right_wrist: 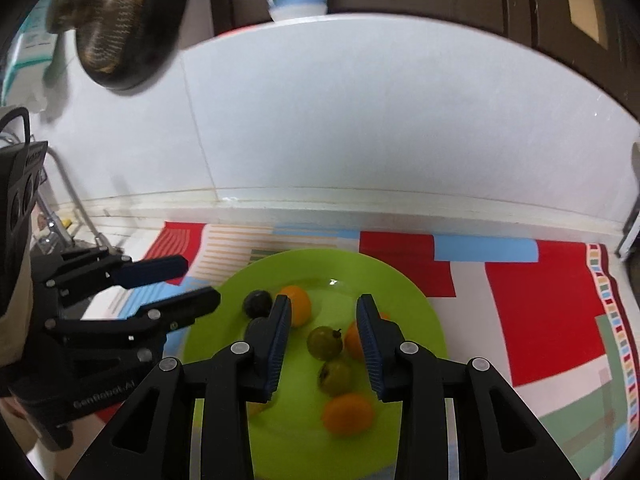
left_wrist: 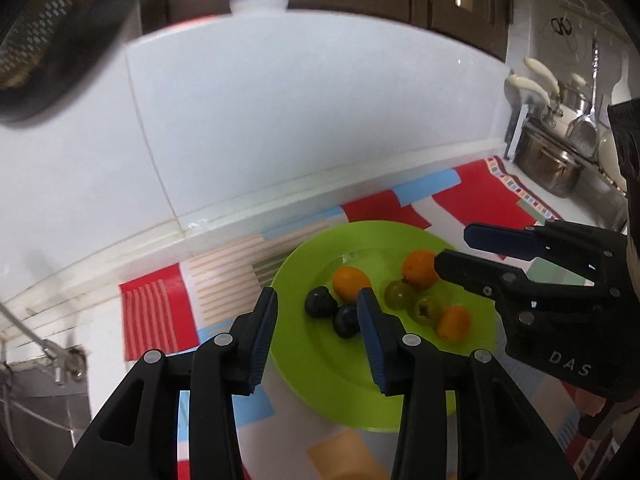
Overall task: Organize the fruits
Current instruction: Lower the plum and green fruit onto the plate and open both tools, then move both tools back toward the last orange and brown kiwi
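A lime green plate (left_wrist: 320, 364) (right_wrist: 408, 304) lies on a colourful mat and holds several small fruits: orange ones (left_wrist: 351, 283) (right_wrist: 348, 413), green ones (left_wrist: 399, 294) (right_wrist: 325, 342) and dark plums (left_wrist: 320, 301) (right_wrist: 258, 303). My left gripper (left_wrist: 318, 312) is open and empty, hovering over the plate's left part near the plums. My right gripper (right_wrist: 323, 318) is open and empty above the plate's middle, over a green fruit. Each gripper also shows in the other's view, the right one (left_wrist: 456, 248) and the left one (right_wrist: 200, 282).
The patterned mat (right_wrist: 540, 300) covers the counter in front of a white tiled wall (left_wrist: 280, 120). A steel pot (left_wrist: 548, 164) and hanging utensils stand at the far right. A sink and tap (left_wrist: 52, 356) lie at the left. A dark pan (right_wrist: 120, 20) hangs above.
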Motion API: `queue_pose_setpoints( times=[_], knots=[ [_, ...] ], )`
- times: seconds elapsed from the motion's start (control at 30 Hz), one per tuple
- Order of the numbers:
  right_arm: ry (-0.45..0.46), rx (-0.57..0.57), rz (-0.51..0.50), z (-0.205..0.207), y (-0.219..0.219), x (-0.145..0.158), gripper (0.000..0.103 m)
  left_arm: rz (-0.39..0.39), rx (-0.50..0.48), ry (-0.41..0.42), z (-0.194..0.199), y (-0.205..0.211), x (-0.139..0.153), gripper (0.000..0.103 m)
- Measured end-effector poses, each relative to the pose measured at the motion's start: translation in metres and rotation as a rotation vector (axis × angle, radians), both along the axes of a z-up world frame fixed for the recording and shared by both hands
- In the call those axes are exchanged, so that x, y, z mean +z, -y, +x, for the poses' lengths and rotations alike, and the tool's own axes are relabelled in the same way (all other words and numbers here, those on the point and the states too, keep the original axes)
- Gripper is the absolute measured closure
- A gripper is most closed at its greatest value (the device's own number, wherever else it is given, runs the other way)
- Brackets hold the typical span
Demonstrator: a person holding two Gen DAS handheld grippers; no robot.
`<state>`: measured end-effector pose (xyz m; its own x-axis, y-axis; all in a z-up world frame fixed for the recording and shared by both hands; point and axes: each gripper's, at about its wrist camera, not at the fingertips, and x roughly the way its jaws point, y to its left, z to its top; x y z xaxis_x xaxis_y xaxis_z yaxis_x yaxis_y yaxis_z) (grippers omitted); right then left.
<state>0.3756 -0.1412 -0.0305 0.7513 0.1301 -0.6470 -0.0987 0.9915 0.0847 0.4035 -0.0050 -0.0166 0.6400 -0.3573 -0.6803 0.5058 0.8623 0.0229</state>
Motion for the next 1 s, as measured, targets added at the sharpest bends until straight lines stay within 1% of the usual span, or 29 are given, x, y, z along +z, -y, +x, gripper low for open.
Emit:
queue_pose_setpoints(
  times=[0.07,0.13,0.23,0.3,0.33,0.37,0.43,0.5,0.53,0.67,1.0],
  knots=[
    [0.016,-0.008,0.003,-0.012,-0.001,0.009,0.061,-0.005,0.002,0.016,-0.011,-0.003,0.008,0.057],
    [0.03,-0.012,0.003,-0.024,-0.003,0.017,0.061,-0.011,0.004,0.036,-0.024,-0.005,0.017,0.054],
    [0.045,-0.018,0.008,-0.042,-0.006,0.027,0.06,-0.011,0.007,0.065,-0.04,-0.01,0.026,0.045],
    [0.061,-0.027,0.005,-0.055,-0.008,0.034,0.052,-0.01,0.008,0.085,-0.051,-0.015,0.032,0.043],
    [0.071,-0.035,0.001,-0.061,-0.009,0.037,0.048,-0.009,0.007,0.092,-0.057,-0.017,0.035,0.041],
    [0.082,-0.043,-0.006,-0.07,-0.011,0.041,0.047,-0.008,0.009,0.1,-0.061,-0.019,0.036,0.037],
    [0.089,-0.051,-0.013,-0.081,-0.015,0.045,0.047,-0.009,0.013,0.119,-0.071,-0.023,0.04,0.035],
    [0.095,-0.061,-0.013,-0.092,-0.017,0.048,0.042,-0.009,0.012,0.125,-0.08,-0.028,0.042,0.032],
    [0.1,-0.066,-0.014,-0.097,-0.019,0.049,0.037,-0.008,0.012,0.128,-0.084,-0.029,0.042,0.03],
    [0.097,-0.079,-0.021,-0.115,-0.028,0.049,0.036,-0.008,0.01,0.127,-0.099,-0.039,0.041,0.025],
    [0.071,-0.102,-0.057,-0.147,-0.052,0.033,0.036,0.027,-0.037,0.121,-0.125,-0.06,0.023,0.02]
  ],
)
